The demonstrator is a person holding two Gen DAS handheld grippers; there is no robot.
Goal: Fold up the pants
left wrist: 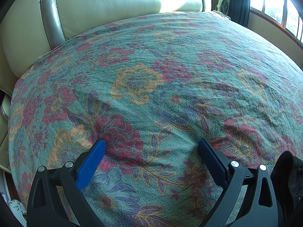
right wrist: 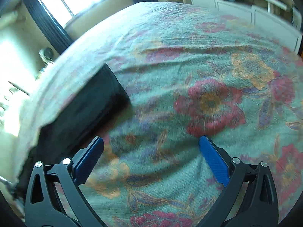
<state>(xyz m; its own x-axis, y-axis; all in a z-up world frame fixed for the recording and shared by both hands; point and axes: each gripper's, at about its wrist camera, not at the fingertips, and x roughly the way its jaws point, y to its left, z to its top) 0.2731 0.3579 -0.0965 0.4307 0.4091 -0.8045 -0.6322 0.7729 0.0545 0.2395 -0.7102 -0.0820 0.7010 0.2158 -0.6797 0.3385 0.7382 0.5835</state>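
Blue-padded fingers [left wrist: 90, 167] of the left tongs [left wrist: 151, 147] are seen spread wide over the flowered bedspread [left wrist: 144, 87], with nothing held between them; the right tongs [right wrist: 151, 143] are likewise parted wide and empty above the same cloth. Dark pants [right wrist: 89, 109] are laid on the bed at the left of the right wrist view, ahead of and to the left of the right tongs, close beside their left finger, which may or may not be touching them. Their long axis is run from near-left to far-right in that view, ending in a squared, banded edge. In the left wrist view only a dark fold of fabric [left wrist: 289, 185] is caught at the lower right edge, and whether it belongs to the pants cannot be told. No fold is judged begun; the right tongs are judged nearer.
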